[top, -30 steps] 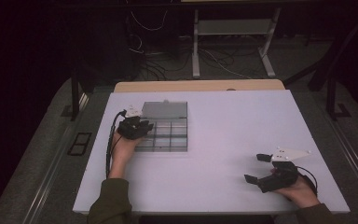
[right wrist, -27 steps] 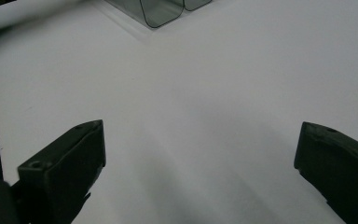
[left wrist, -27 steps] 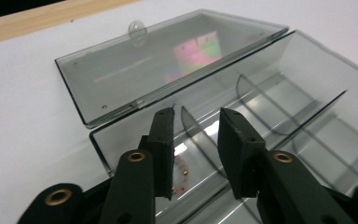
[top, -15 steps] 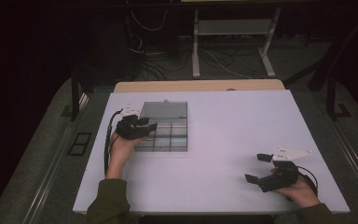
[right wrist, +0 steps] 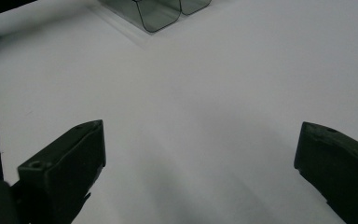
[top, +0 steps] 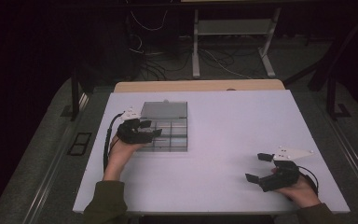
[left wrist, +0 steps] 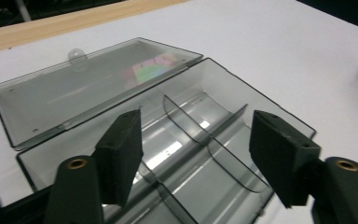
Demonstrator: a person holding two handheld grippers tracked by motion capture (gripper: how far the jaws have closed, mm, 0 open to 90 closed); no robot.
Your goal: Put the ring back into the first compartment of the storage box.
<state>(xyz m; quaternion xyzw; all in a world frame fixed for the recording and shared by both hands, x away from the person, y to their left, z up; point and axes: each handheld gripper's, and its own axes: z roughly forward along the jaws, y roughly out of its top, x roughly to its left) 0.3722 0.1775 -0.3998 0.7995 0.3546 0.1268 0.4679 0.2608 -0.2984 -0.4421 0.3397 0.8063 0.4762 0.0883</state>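
One white table (top: 223, 140), dark room

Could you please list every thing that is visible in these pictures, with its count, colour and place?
Compartment box: one, clear grey plastic, lid open flat behind it, far left part of the table.
Dividers: several, clear grey, inside the box.
Table: one, white top, wooden far edge.
Cables: several, on the dark floor behind the table.
Metal stand: one, pale grey, on that floor.
Left gripper: one, black, open, over the box's left part.
Right gripper: one, black, open, near right of the table.
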